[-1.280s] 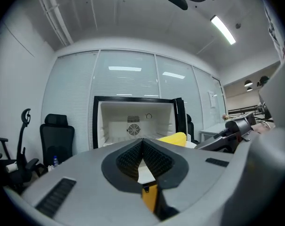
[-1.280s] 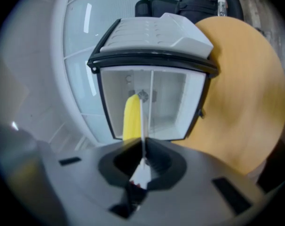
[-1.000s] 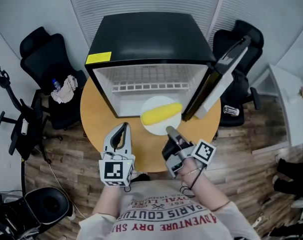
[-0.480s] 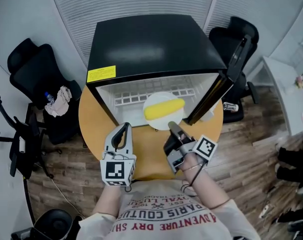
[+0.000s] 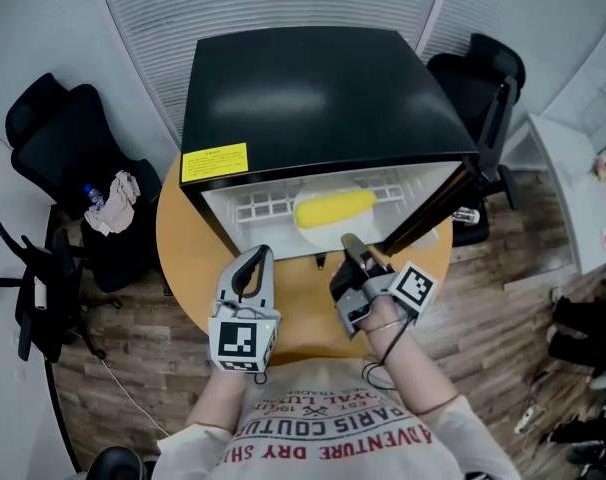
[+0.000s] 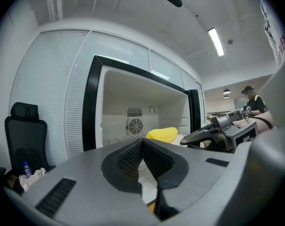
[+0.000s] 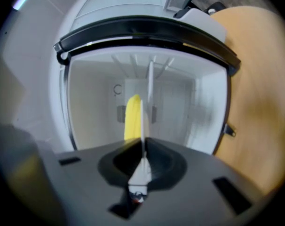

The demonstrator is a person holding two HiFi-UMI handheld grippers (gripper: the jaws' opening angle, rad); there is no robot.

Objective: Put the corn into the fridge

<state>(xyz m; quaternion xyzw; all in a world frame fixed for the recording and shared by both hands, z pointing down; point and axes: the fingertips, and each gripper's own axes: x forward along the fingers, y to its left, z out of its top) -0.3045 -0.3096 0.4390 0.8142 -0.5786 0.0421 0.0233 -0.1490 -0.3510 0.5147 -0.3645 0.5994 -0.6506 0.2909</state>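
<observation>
Yellow corn (image 5: 334, 208) lies on a white plate (image 7: 143, 126) just inside the mini fridge's (image 5: 313, 88) front edge, plate rim pinched in right gripper (image 5: 349, 242) jaws, left gripper (image 5: 257, 255) jaws together, empty; tilting that thin hold could roll the corn off.

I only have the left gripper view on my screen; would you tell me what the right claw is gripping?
Observer: The right gripper view shows the right claw shut on the rim of a white plate, seen edge-on.
Operator: Thank you. Is the corn sitting on that plate?
Observer: Yes; the head view shows the corn lying across it, just inside the open fridge.
Operator: And where is the door?
Observer: In the head view the door stands swung open to the right of the right claw.
</observation>
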